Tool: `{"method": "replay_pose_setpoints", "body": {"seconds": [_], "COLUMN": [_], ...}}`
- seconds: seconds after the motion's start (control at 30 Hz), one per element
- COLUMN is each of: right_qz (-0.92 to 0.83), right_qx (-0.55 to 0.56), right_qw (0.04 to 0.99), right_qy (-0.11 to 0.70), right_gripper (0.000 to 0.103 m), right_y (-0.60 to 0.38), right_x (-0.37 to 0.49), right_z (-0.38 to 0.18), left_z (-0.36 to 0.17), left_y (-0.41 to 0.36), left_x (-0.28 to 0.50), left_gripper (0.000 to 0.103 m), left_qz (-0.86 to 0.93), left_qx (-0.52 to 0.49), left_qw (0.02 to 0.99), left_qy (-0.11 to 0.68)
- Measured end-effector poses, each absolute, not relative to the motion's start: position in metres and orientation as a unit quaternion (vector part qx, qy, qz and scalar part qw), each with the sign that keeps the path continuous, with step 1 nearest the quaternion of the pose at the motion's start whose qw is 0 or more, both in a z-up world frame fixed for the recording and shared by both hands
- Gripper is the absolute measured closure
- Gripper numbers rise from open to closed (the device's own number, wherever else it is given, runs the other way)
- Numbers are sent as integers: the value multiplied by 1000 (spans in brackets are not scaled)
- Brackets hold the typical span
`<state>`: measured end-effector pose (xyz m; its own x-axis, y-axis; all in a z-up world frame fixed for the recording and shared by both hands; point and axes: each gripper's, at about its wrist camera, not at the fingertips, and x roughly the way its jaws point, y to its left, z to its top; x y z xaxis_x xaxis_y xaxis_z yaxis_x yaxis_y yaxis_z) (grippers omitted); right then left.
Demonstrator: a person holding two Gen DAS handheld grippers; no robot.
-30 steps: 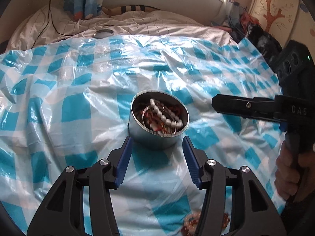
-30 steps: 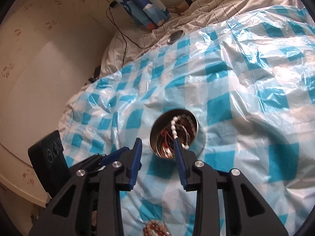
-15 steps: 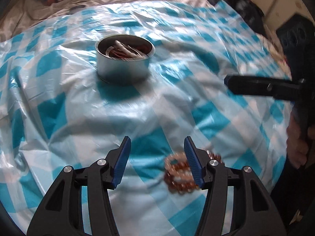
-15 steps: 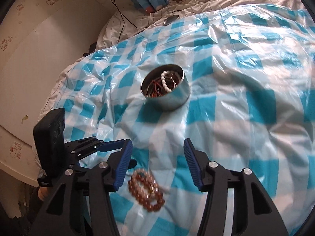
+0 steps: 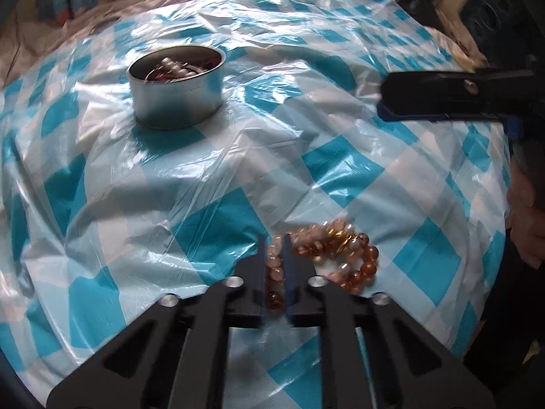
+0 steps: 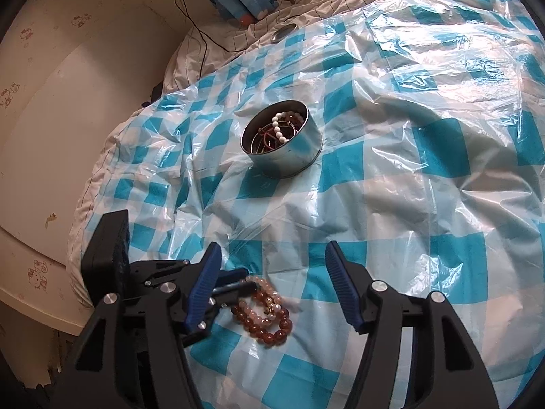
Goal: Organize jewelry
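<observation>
left gripper (image 5: 273,274) fingers now pinched on amber bracelet (image 5: 335,259) | right gripper (image 6: 272,289) fingers spread | no legible writing

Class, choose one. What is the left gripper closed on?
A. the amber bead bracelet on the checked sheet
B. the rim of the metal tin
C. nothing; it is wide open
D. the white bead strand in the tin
A: the left gripper has its fingers pinched on the amber bead bracelet lying on the checked sheet.
</observation>
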<state>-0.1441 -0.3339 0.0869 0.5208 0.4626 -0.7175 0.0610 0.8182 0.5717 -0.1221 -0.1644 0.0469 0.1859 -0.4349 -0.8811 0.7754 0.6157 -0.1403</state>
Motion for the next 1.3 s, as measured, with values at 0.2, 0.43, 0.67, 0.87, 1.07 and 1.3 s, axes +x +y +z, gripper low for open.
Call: {"method": "replay_pose_setpoints", "body": {"seconds": [0.2, 0.43, 0.67, 0.87, 1.07, 1.3], "right_qz": [120, 138, 155, 134, 180, 249], "right_qx": [266, 184, 89, -16, 132, 371], "right_qw": [827, 820, 805, 807, 807, 795], "right_qy": [480, 524, 565, 574, 547, 411], "right_gripper": [40, 40, 40, 84, 91, 91], "right_y": [-332, -300, -259, -238, -268, -330], "right_x": [-144, -142, -143, -152, -149, -146], "right_z": [85, 73, 51, 39, 53, 87], "left_z": [63, 95, 94, 93, 96, 107], "left_y": [-156, -107, -96, -95, -92, -88], "left_x": [-121, -88, -74, -73, -73, -68], "left_gripper": [97, 97, 97, 97, 97, 97], "left_qz": [-415, -383, -371, -366, -369, -383], "left_qx": [152, 57, 46, 41, 32, -7], "left_qw": [753, 795, 800, 803, 804, 800], "left_qy": [486, 467, 469, 468, 465, 461]}}
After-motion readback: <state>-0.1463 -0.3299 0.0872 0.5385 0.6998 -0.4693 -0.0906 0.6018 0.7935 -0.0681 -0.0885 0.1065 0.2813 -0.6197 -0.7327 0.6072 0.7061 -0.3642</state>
